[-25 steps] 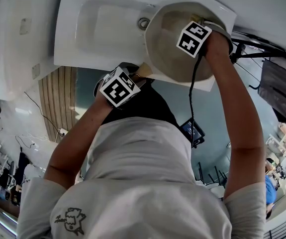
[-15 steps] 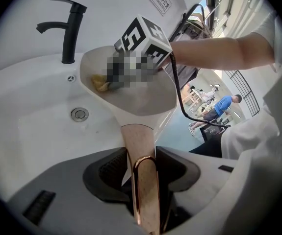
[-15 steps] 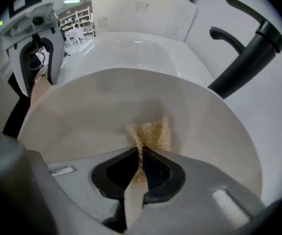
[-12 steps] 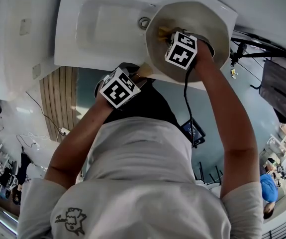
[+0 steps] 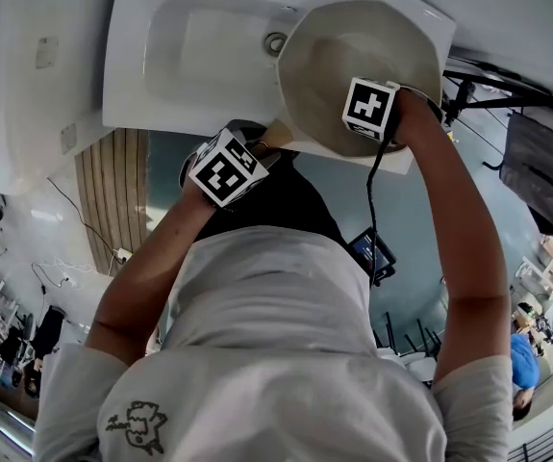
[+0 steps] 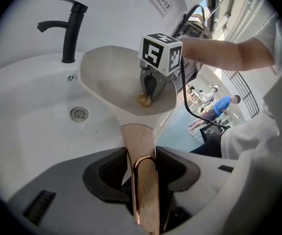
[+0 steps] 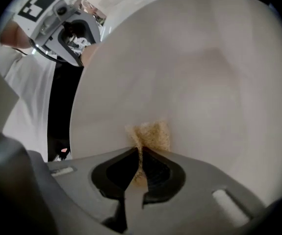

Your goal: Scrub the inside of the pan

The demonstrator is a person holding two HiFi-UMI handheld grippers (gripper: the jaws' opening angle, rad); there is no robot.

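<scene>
- Left gripper view, nearest: the left gripper has its jaws clamped on the copper-coloured handle of the pan. In the head view its marker cube sits in the same spot as a second ago, so the hold has not shifted.
- Pan position: over the right side of the white sink, tilted, with its pale inside facing the person.
- Right gripper view: the right gripper has its jaws pinched together on a yellow sponge. The sponge's free end is pressed flat against the pan's inner wall.
- Change: a second ago the right gripper was at the pan's upper right. Half a second ago it was near the middle-left. It now stands at the lower right, close to the near rim. That is one sweep out and back across the inside.
- Judgement: scrubbing is under way, with strokes covering the floor and near wall. No residue can be made out, so how much remains cannot be told.
- Farthest: the drain and black faucet are behind the pan. No water is running.
</scene>
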